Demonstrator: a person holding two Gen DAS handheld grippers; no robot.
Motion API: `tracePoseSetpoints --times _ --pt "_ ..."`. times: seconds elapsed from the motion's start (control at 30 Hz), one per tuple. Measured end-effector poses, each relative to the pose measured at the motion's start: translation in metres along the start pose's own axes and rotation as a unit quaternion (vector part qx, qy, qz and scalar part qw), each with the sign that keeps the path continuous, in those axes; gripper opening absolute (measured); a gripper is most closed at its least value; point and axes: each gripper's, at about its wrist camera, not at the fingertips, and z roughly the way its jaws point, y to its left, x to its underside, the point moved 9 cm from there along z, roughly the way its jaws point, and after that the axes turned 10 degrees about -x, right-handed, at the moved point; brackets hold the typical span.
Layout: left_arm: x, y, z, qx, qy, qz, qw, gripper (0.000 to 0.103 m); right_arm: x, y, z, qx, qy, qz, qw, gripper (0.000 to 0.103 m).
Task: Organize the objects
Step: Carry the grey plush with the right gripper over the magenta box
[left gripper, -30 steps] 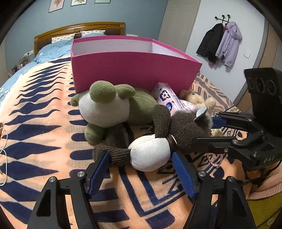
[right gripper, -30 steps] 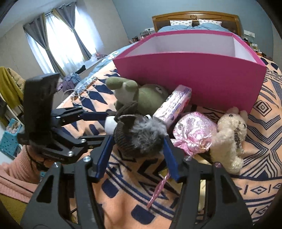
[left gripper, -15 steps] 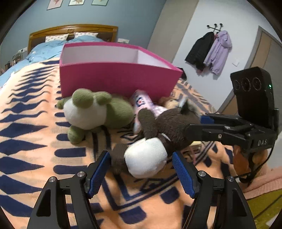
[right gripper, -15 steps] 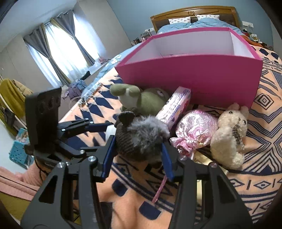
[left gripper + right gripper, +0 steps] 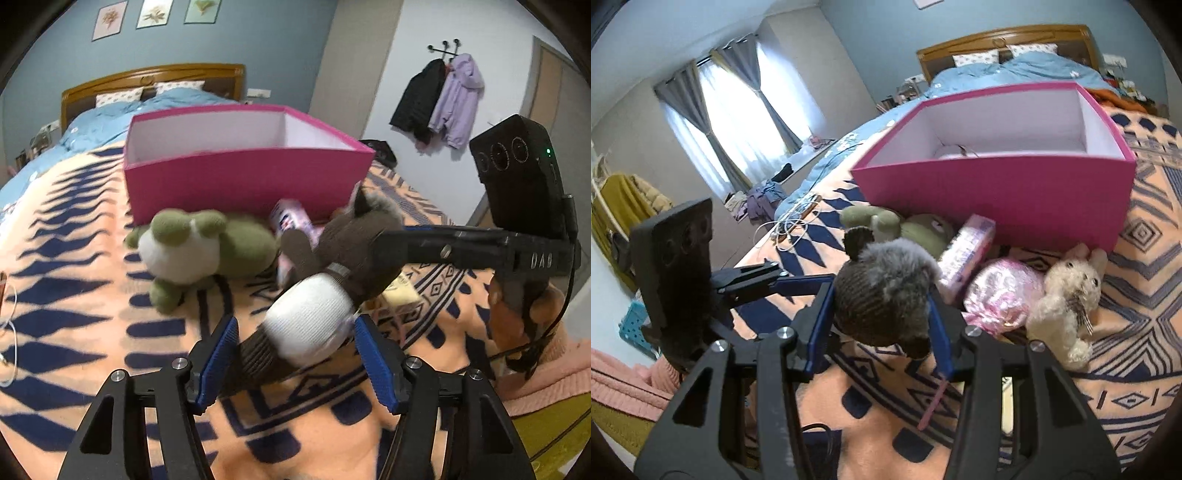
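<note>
Plush toy of brown knitted fabric with a white belly and grey fluffy hair (image 5: pixel 886 291) now hangs clear of the orange-and-navy patterned blanket (image 5: pixel 74 332); a second ago it lay on that blanket against the green frog plush. The right gripper (image 5: pixel 882 325) is clamped on the toy's head, blue pads pressing both sides. The toy's white belly and brown legs dangle between the fingers of the left gripper (image 5: pixel 295 354), whose jaws stand wide; whether its pads touch the toy cannot be told.

Behind the toy, the green-and-white frog plush (image 5: pixel 192 247) stays on the blanket, just in front of the bright pink open cardboard box (image 5: pixel 243 181). Both cameras have risen since then, so the box's pale interior shows more fully; a small white item lies on its floor. Beside the frog lie a pink-and-white printed packet (image 5: pixel 967 247), a shiny pink wrapped bundle (image 5: pixel 1001 291) and a cream teddy bear (image 5: pixel 1071 295), all near the box's front wall.

The lift suggests the brown toy is headed for the box, with four items left outside.
</note>
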Motion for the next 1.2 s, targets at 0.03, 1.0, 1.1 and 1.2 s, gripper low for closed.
tracePoseSetpoints --times 0.03,1.0,1.1,1.2 --pt "0.003 0.002 0.002 0.002 0.006 -0.005 1.0 0.068 0.001 -0.003 -0.003 -0.002 -0.002 0.007 1.0 0.05" --pt "-0.069 0.005 -0.033 -0.001 -0.059 0.039 0.9975 0.039 -0.067 0.017 -0.027 -0.042 -0.07 -0.009 0.997 0.049" --pt "-0.1 0.011 -0.038 -0.028 -0.077 0.061 0.9948 0.039 -0.095 0.02 -0.029 -0.044 -0.094 -0.017 0.995 0.049" --pt "-0.121 0.018 -0.038 -0.043 -0.086 0.071 0.9928 0.039 -0.117 0.021 -0.029 -0.04 -0.112 -0.031 0.992 0.049"
